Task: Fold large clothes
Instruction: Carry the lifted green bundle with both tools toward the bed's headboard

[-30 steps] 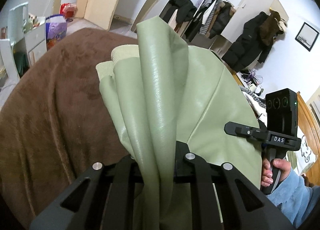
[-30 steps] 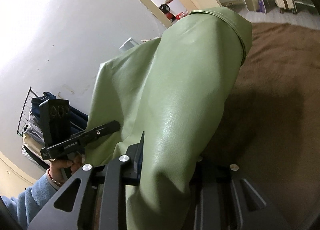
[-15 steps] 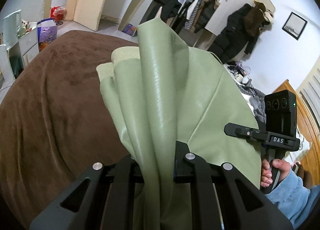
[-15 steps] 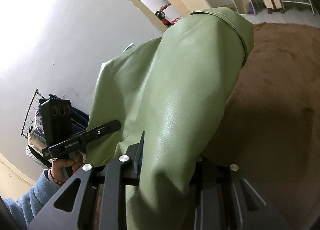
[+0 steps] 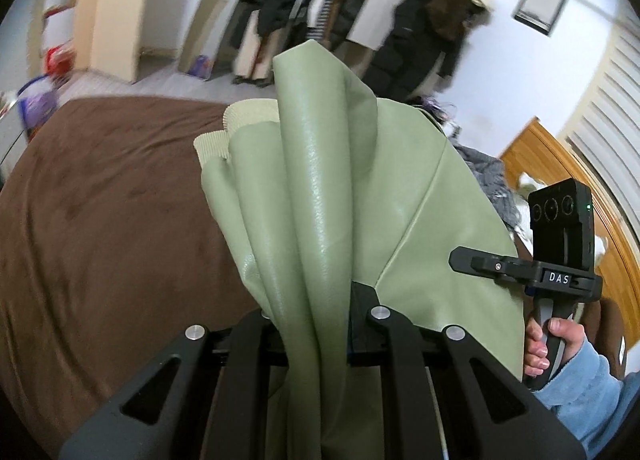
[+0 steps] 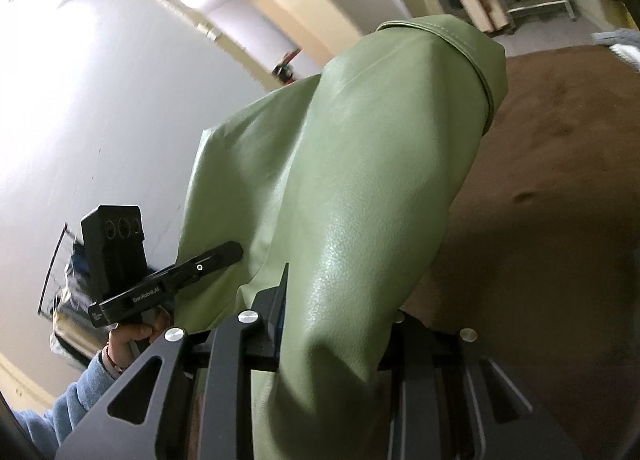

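In the left wrist view the garment rises from between the fingers of the left gripper at bottom centre and fills the middle of the frame. The bed spreads behind it across the left half. The right gripper sits at right, beside the garment's edge. Coats hang along the wall at the top.

In the right wrist view the garment climbs from the right gripper at bottom centre toward upper right. The left gripper is at lower left, the bed at right.
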